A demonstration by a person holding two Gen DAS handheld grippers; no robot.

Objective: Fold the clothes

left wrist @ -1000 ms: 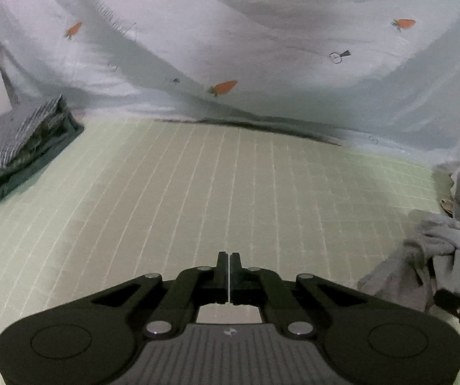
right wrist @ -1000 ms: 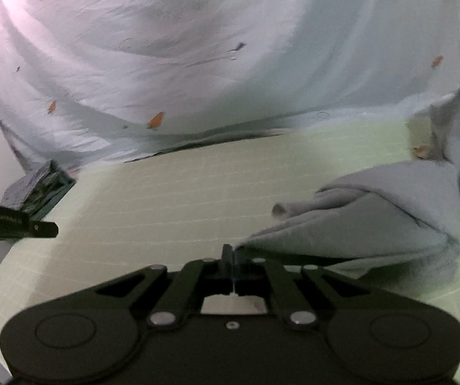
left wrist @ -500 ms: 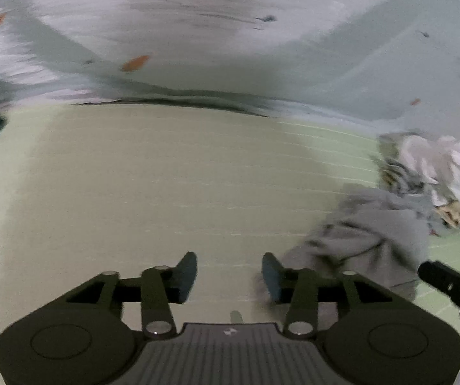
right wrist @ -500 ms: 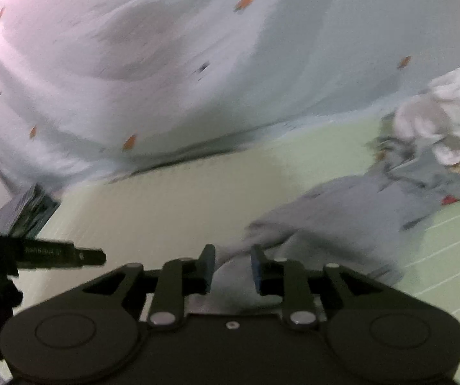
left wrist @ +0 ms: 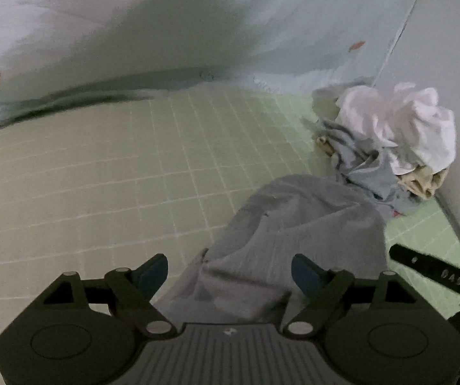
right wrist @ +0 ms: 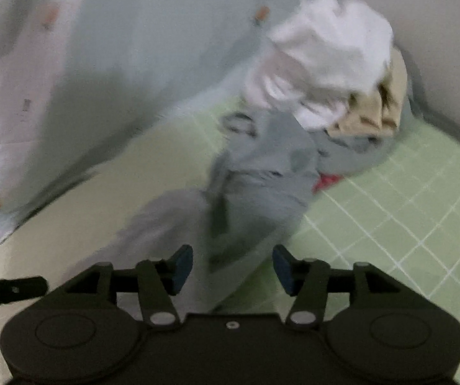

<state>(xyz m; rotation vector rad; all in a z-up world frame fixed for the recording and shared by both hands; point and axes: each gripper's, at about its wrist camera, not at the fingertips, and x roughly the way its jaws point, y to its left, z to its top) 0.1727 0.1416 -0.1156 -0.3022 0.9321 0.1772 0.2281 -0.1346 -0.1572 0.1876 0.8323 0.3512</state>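
Both grippers shifted toward the mat's right edge, left gripper and right gripper jaws opening (pads clear), grey garment lying between, released, beside the clothes pile.

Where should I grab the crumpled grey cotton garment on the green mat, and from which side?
Grip the crumpled grey cotton garment at its near, flatter end, coming from above: that end lies clear of the heap, between the opening left tongs, which aren't pressing it.

My left gripper: matt black plastic, ribbed top, shiny metal pins. Grey garment: soft matt knit. Green mat: smooth, matt, gridded. White cloth: crumpled.
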